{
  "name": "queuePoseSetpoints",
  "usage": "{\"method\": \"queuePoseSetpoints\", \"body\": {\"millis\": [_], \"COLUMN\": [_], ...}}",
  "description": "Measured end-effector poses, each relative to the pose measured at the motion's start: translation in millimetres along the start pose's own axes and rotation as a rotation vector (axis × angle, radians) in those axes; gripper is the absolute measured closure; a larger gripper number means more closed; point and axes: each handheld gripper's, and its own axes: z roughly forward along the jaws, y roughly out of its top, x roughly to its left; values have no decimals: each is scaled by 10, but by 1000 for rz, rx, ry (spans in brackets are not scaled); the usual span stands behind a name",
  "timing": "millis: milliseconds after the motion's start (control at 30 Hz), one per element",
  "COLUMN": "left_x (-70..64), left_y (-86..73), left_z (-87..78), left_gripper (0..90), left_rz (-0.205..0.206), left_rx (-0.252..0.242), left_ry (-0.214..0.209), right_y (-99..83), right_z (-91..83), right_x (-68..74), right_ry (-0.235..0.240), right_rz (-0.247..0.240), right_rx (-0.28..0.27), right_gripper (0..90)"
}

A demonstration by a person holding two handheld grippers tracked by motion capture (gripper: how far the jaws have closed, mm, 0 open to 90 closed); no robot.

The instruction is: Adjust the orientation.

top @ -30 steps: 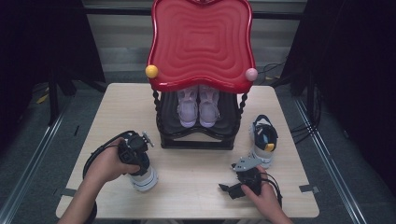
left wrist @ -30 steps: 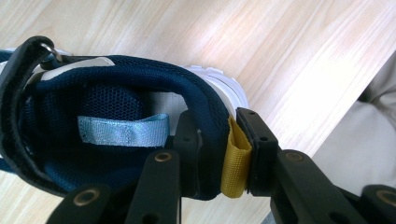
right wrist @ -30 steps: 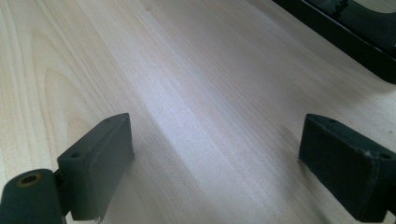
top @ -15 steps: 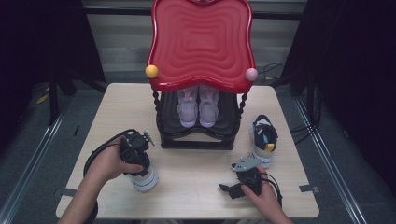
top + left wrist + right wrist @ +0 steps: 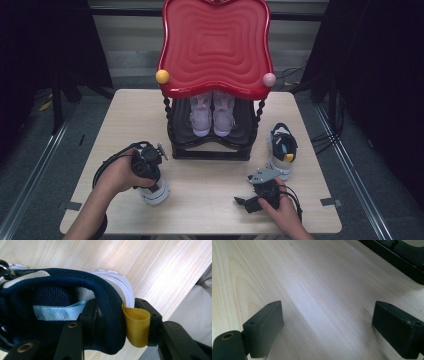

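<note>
No brand, label or writing can be read on any item. The navy sneaker (image 5: 75, 290) is seen in the left gripper view with a dark blue mesh collar, a pale blue inner tab, a white ribbed sole and a yellow heel loop (image 5: 136, 326). It is clamped at the heel collar by the left gripper (image 5: 117, 322), one jaw set inside the shoe and the other outside against the loop. In the high view this sneaker (image 5: 155, 192) is found at about 7 o'clock on the wooden table (image 5: 125, 115). Its mate (image 5: 281, 147) is stood at about 4 o'clock, just beside the black rack (image 5: 212, 150). A pair of pale pink shoes (image 5: 212, 112) is kept on the rack's shelf under a red wavy tray top (image 5: 215, 45). The right gripper (image 5: 327, 327) is held low over bare wood, its jaws spread wide and holding nothing.
</note>
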Motion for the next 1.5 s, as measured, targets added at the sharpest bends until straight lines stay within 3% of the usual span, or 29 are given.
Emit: {"method": "queuePoseSetpoints", "body": {"millis": [100,133,233,400,500,533,667,733,1033,1100,1267,1300,1500], "left_x": [-1,14,10,16,20,29,23,27,31,40,30,39,27], "left_y": [28,37,44,56,67,71,81,91,146,152,148,151,158], "left_z": [3,-3,0,-26,-37,-42,-30,-32,-7,-16,-4,-8,-1], "left_gripper": [603,606,635,655,660,659,648,635,657,675,699,704,720], "left_rz": [-18,5,-27,-27,-36,-22,-52,-43,-77,-67,-79,-60,-50], "left_rx": [6,27,18,21,21,27,5,12,33,57,55,70,85], "left_ry": [-8,-3,-11,-5,-9,-6,-9,-2,-2,3,-10,-10,-12], "right_y": [0,0,0,0,1,0,0,0,0,0,1,1,0], "right_z": [0,0,-1,0,-2,0,0,0,0,0,-2,-2,0], "right_x": [0,0,0,0,0,0,0,0,0,0,0,0,0], "right_ry": [0,0,0,0,-2,0,0,0,0,0,-3,-3,0], "right_rz": [0,0,0,0,-1,0,0,0,0,0,0,-1,0], "right_rx": [0,0,1,0,2,0,0,0,0,0,3,3,0], "right_gripper": [93,93,93,93,93,93,93,93,93,93,93,93,93]}}
